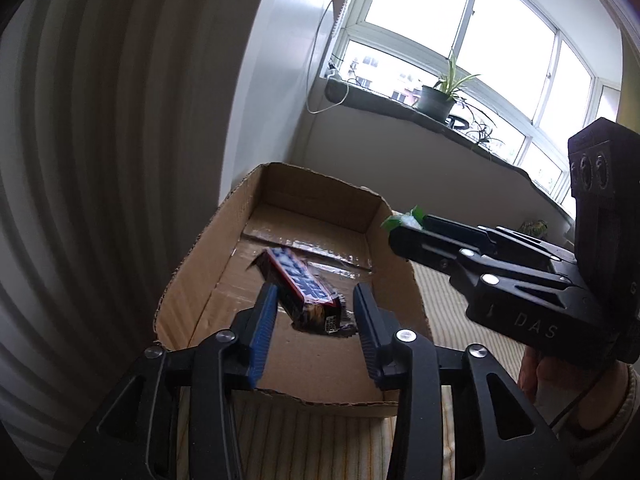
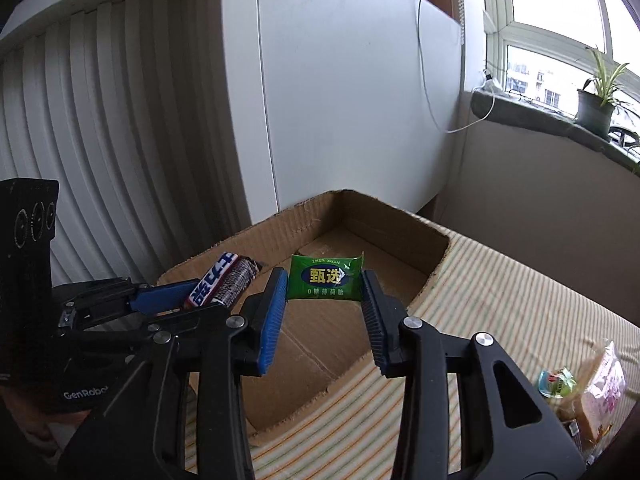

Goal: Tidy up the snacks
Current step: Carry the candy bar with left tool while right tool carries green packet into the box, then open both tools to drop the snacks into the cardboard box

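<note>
While the left hand-held gripper (image 1: 316,312) stands wide, its bar (image 1: 300,286) blurred over the box (image 1: 400,248), the right hand-held gripper (image 2: 324,288) pinches the green packet (image 2: 326,278) above the box's near edge; judged drop-off step, release next.

Motion-blurred bar (image 1: 300,288), label unreadable in left view. Snack pile (image 2: 588,392) cut by right view's edge, blurred, contents unclear. Green packet (image 1: 402,220) mostly hidden behind right gripper (image 1: 404,236).
</note>
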### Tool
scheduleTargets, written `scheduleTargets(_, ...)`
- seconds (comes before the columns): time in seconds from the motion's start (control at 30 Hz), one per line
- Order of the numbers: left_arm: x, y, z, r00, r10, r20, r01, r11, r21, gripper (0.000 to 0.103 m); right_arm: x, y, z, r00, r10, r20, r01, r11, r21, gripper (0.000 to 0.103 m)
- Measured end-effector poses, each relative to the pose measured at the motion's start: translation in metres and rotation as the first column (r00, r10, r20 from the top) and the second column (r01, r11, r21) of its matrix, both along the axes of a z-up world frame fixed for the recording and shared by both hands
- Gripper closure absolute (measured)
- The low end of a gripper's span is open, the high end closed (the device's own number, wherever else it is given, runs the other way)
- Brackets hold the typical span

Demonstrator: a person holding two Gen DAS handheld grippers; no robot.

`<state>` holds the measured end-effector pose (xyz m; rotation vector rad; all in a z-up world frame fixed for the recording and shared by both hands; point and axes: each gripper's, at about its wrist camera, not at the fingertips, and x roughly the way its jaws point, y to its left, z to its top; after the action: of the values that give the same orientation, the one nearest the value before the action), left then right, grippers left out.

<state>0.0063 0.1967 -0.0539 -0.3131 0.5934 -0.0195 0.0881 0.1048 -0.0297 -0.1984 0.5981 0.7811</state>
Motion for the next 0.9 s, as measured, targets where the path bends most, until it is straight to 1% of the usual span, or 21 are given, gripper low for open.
scheduleTargets(0.03, 0.000, 0.001, -0.001, 1.000, 0.013, -0.003, -0.014, 1.000, -0.007, 0.045, 0.004, 0.006, -0.005, 1.000, 0.002, -0.015, -0.002, 1.000, -0.012, 0.048)
scheduleTargets(0.07, -0.002, 0.002, -0.001, 1.000, 0.025, -0.003, -0.025, 1.000, -0.010, 0.040, 0.004, 0.006, -0.008, 1.000, -0.002, -0.018, 0.002, 1.000, -0.008, 0.046)
scheduleTargets(0.1, -0.004, 0.004, 0.000, 0.999, 0.032, 0.000, -0.032, 0.999, -0.011, 0.039, 0.002, 0.003, -0.011, 1.000, -0.005, -0.022, 0.005, 1.000, 0.001, 0.044)
scheduleTargets(0.17, -0.008, 0.006, 0.003, 0.999, 0.036, 0.003, -0.036, 0.999, -0.011, 0.039, -0.003, -0.004, -0.015, 0.999, -0.022, -0.027, 0.022, 1.000, 0.002, 0.043)
scheduleTargets(0.23, -0.011, 0.006, 0.007, 0.999, 0.044, 0.010, -0.044, 0.999, -0.005, 0.039, -0.013, -0.012, -0.016, 0.999, -0.045, -0.006, 0.045, 0.999, -0.011, 0.043)
scheduleTargets(0.27, -0.014, 0.006, 0.009, 0.999, 0.047, 0.015, -0.047, 0.999, 0.000, 0.036, -0.019, -0.015, -0.015, 0.999, -0.048, 0.005, 0.048, 0.999, -0.012, 0.043)
scheduleTargets(0.3, -0.018, 0.006, 0.011, 0.998, 0.053, 0.017, -0.053, 0.999, 0.005, 0.035, -0.026, -0.019, -0.014, 0.999, -0.049, 0.016, 0.049, 0.999, -0.014, 0.039)
scheduleTargets(0.33, -0.023, 0.008, 0.012, 0.998, 0.060, 0.020, -0.060, 0.998, 0.008, 0.034, -0.033, -0.021, -0.014, 0.998, -0.051, 0.028, 0.052, 0.999, -0.018, 0.032)
scheduleTargets(0.4, -0.028, 0.009, 0.015, 0.997, 0.067, 0.025, -0.067, 0.998, 0.008, 0.034, -0.044, -0.025, -0.012, 0.996, -0.057, 0.061, 0.058, 0.998, -0.018, 0.029)
scheduleTargets(0.53, -0.036, 0.004, 0.026, 0.997, 0.072, 0.041, -0.073, 0.997, 0.025, 0.034, -0.059, -0.027, -0.008, 0.992, -0.060, 0.107, 0.061, 0.998, -0.004, 0.028)
scheduleTargets(0.57, -0.039, 0.003, 0.028, 0.996, 0.071, 0.047, -0.072, 0.997, 0.025, 0.032, -0.062, -0.029, -0.007, 0.991, -0.068, 0.114, 0.069, 0.998, 0.001, 0.028)
scheduleTargets(0.63, -0.044, 0.000, 0.033, 0.996, 0.070, 0.057, -0.072, 0.997, 0.030, 0.029, -0.066, -0.031, -0.005, 0.991, -0.080, 0.108, 0.078, 0.997, 0.017, 0.028)
scheduleTargets(0.7, -0.043, -0.008, 0.037, 0.997, 0.057, 0.056, -0.060, 0.997, 0.043, 0.029, -0.071, -0.039, -0.002, 0.991, -0.090, 0.102, 0.087, 0.996, 0.035, 0.027)
scheduleTargets(0.83, -0.039, -0.029, 0.044, 0.998, 0.018, 0.057, -0.021, 0.998, 0.067, 0.028, -0.082, -0.065, -0.002, 0.989, -0.113, 0.091, 0.107, 0.992, 0.063, 0.023)
scheduleTargets(0.9, -0.038, -0.042, 0.046, 0.998, -0.003, 0.059, -0.001, 0.997, 0.075, 0.026, -0.090, -0.081, -0.002, 0.987, -0.128, 0.098, 0.122, 0.990, 0.064, 0.021)
